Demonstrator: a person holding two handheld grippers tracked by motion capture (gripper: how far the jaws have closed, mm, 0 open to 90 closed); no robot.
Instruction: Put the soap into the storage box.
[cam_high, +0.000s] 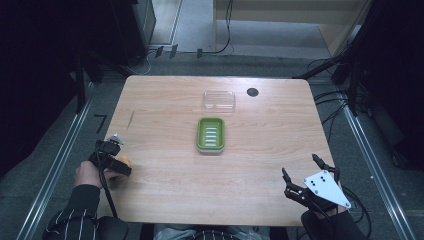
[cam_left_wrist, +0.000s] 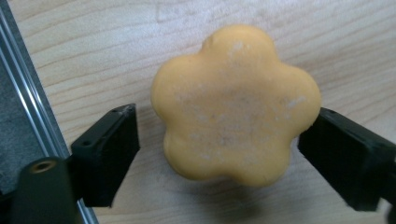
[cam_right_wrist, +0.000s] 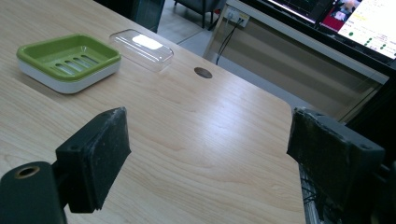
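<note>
We are holding the left tongs (cam_left_wrist: 219, 140) wide open around the orange flower-shaped soap (cam_left_wrist: 236, 105), which is lying flat on the worktop (cam_high: 165, 165) near its left edge; one jaw is touching the soap's side, the other standing just apart. A metal rail (cam_left_wrist: 28, 98) is running close beside that edge. The right tongs (cam_high: 310, 177) are gaping empty over the near right corner. The green dish (cam_high: 210, 134) is sitting mid-worktop, the clear lid (cam_high: 219, 99) just beyond it, a dark hole (cam_high: 252, 92) beside that. Bare wood is lying open between soap and dish.
</note>
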